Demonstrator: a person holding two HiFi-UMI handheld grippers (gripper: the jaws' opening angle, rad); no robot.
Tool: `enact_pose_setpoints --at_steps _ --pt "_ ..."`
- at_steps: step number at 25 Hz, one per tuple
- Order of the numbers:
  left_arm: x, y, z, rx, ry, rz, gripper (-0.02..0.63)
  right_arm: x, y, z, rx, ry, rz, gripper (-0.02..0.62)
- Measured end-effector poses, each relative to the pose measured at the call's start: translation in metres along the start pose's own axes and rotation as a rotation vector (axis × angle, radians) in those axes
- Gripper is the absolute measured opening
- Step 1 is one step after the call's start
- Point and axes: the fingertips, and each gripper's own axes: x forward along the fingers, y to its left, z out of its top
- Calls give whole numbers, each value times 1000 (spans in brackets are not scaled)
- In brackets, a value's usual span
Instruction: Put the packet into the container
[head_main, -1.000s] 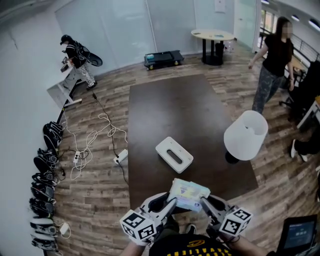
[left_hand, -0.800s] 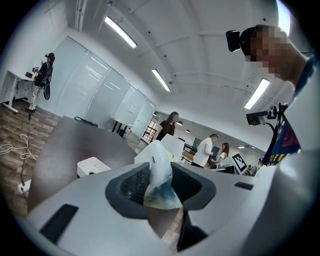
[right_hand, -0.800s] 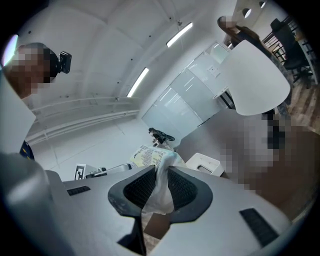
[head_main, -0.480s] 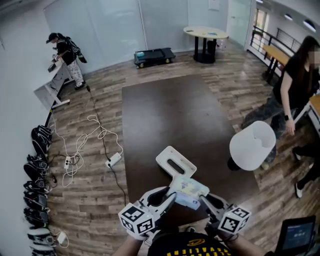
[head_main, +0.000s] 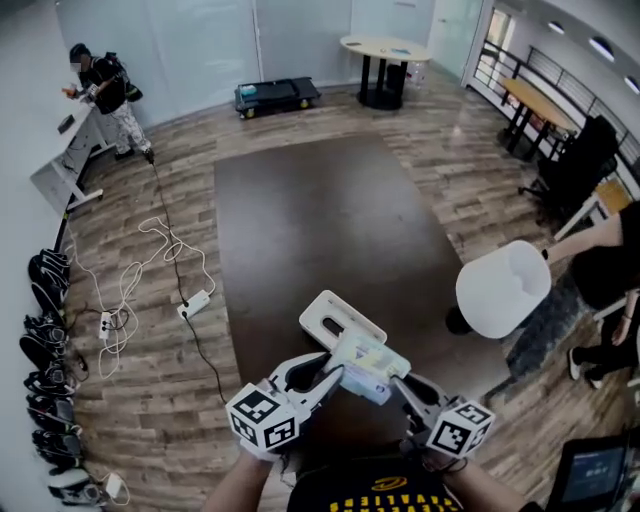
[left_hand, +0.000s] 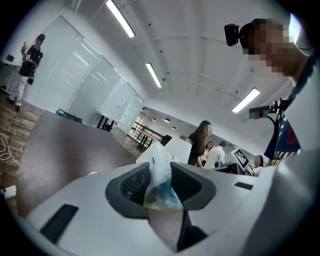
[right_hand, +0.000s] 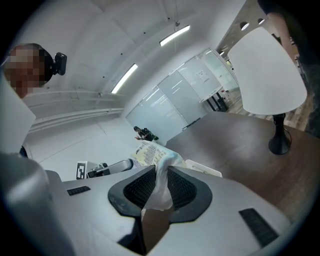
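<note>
Packet (head_main: 368, 362): held in the air between both grippers, over the near end of the white container (head_main: 335, 318) on the dark surface (head_main: 320, 220).
Left gripper (head_main: 338, 375): pinching the packet's left edge.
Right gripper (head_main: 397, 382): pinching its right edge.
Advice: probably best to line the packet up with the container's opening, hold it level, and release only once it is inside.

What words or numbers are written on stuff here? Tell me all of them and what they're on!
Nothing here can be read as words.
packet: rows of tiny print, too small to read.
screen: something is showing, but it is too blurred to read.
Cubes on the left gripper and right gripper: only black-and-white square patterns, no words or numbers.
</note>
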Motion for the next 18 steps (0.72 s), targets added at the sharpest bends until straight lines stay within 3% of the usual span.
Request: enact_pose_setpoints --at_steps 18 --pt "39 60 -5 18 109 29 126 54 -43 2 35 72 14 69"
